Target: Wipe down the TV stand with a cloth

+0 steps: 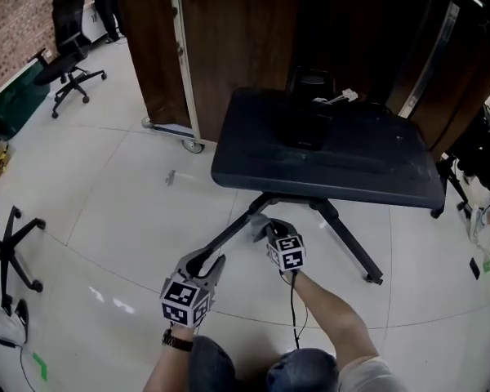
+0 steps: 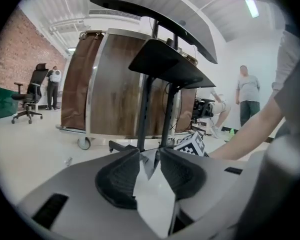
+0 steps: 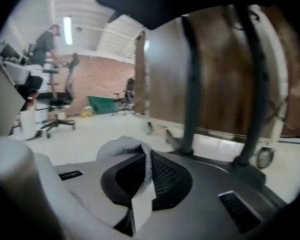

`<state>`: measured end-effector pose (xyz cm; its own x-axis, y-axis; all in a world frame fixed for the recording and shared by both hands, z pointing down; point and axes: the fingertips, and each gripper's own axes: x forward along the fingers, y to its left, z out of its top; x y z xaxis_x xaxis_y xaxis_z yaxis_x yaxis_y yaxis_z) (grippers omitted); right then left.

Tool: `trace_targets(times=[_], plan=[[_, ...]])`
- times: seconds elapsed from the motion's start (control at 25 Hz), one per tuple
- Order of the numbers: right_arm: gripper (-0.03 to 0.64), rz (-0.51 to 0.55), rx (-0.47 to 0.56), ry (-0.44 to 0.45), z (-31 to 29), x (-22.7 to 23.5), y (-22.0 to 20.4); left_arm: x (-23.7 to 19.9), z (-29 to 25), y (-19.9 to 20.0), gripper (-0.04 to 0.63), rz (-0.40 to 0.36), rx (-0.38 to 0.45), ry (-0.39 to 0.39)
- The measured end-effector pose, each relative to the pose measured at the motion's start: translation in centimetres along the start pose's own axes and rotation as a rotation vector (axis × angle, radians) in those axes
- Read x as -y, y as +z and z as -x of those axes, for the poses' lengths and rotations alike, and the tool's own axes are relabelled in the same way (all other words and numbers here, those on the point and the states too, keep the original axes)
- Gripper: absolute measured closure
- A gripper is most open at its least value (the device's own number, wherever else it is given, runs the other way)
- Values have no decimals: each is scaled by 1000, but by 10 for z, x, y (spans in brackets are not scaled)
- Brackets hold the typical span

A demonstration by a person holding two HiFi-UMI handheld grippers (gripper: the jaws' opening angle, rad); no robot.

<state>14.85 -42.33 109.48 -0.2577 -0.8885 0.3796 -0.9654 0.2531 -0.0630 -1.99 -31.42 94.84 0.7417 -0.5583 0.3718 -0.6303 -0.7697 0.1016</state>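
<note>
The TV stand (image 1: 355, 166) is a dark flat-topped frame on splayed legs, and its left leg (image 1: 229, 237) runs across the floor toward me. My right gripper (image 1: 267, 227) is low beside that leg, shut on a grey knitted cloth (image 1: 256, 224). In the right gripper view the cloth (image 3: 121, 147) bulges over the left pad and is pinched between the jaws (image 3: 147, 160), with the stand's posts (image 3: 190, 84) just ahead. My left gripper (image 1: 214, 261) hovers close to the same leg. Its jaws (image 2: 150, 156) stand a narrow gap apart with nothing between them.
A black device (image 1: 310, 109) and a white cable sit on the stand's top. Behind it stands a brown curved partition on casters (image 1: 229, 47). An office chair (image 1: 65, 64) is far left, and a chair base (image 1: 12, 247) is nearer. A person (image 2: 248, 91) stands to the right.
</note>
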Motion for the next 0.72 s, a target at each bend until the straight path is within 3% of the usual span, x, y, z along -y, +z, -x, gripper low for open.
trace_targets(times=[0.08, 0.16, 0.32, 0.44, 0.52, 0.6, 0.72], plan=[[609, -47, -47, -238, 38, 114, -18, 24, -18, 5, 440, -25, -1, -60], [609, -57, -136, -410, 84, 200, -52, 38, -32, 4, 440, -41, -11, -82], [609, -88, -322, -630, 209, 298, -136, 57, -56, -6, 440, -54, -41, -124], [609, -150, -421, -741, 317, 315, -198, 64, -67, -6, 440, -48, -49, -135], [609, -208, -408, -760, 372, 306, -215, 72, -75, 0, 440, -37, -38, -148], [609, -239, -332, -728, 399, 279, -195, 90, -75, 20, 428, 0, 14, -203], [609, -235, -174, -640, 403, 236, -96, 131, -54, 83, 413, 27, 98, -281]])
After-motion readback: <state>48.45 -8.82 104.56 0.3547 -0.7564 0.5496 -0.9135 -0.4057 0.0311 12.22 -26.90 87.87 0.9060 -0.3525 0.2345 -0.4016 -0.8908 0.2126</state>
